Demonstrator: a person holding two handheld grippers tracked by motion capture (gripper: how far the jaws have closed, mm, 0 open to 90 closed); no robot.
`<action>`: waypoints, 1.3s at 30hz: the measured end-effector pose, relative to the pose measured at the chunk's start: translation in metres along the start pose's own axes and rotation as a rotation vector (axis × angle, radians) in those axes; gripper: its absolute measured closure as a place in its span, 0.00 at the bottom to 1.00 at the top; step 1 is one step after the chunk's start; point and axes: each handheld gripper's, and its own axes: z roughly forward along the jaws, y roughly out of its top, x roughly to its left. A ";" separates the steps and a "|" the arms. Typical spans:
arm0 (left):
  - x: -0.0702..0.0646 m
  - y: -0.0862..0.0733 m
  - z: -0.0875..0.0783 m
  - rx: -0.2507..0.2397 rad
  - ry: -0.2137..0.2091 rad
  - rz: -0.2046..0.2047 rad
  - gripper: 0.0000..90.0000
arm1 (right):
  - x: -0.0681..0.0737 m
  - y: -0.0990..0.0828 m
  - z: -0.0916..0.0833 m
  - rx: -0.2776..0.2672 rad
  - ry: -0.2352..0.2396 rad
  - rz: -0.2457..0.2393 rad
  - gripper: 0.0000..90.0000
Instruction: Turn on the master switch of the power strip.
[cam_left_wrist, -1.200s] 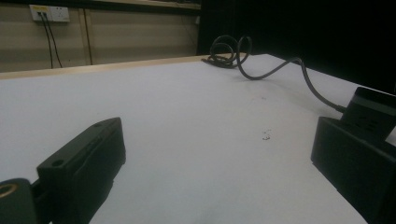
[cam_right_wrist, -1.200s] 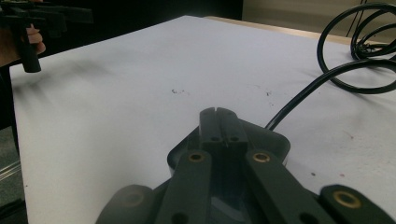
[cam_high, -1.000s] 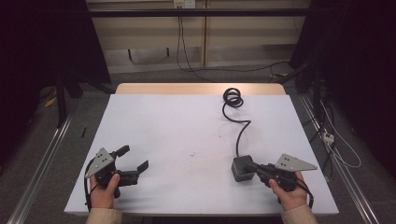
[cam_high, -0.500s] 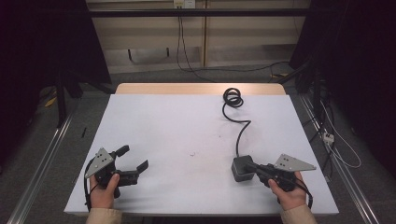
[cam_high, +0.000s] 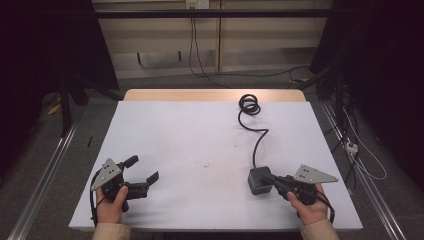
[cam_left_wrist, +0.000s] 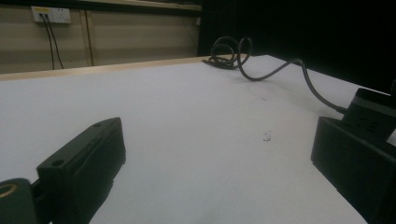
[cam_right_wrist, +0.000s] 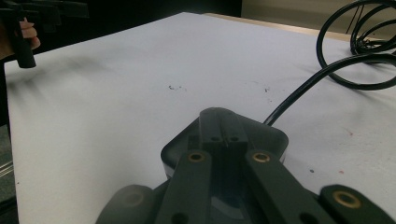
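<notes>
Closed right tongs (cam_high: 272, 178) over adapter (cam_high: 259, 179)

Adapter (cam_high: 260, 180) sat on the table (cam_high: 200, 135), just ahead of the right gripper (cam_high: 280, 183), jaws closed together over its top. Cable (cam_high: 254, 127) ran from the adapter away from that gripper to a coil near the far edge. Left gripper (cam_high: 142, 176) lay well apart to that gripper's left, jaws spread, nothing between.
</notes>
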 end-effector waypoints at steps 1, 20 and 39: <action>0.000 0.000 0.000 0.000 0.000 0.000 0.03 | 0.000 0.000 0.000 -0.001 0.001 0.001 1.00; 0.000 0.000 -0.001 -0.001 0.002 -0.003 0.03 | -0.003 -0.002 0.002 0.005 0.012 0.009 1.00; -0.001 0.000 -0.001 -0.004 0.004 -0.003 0.03 | -0.005 -0.002 0.002 0.013 0.000 -0.007 1.00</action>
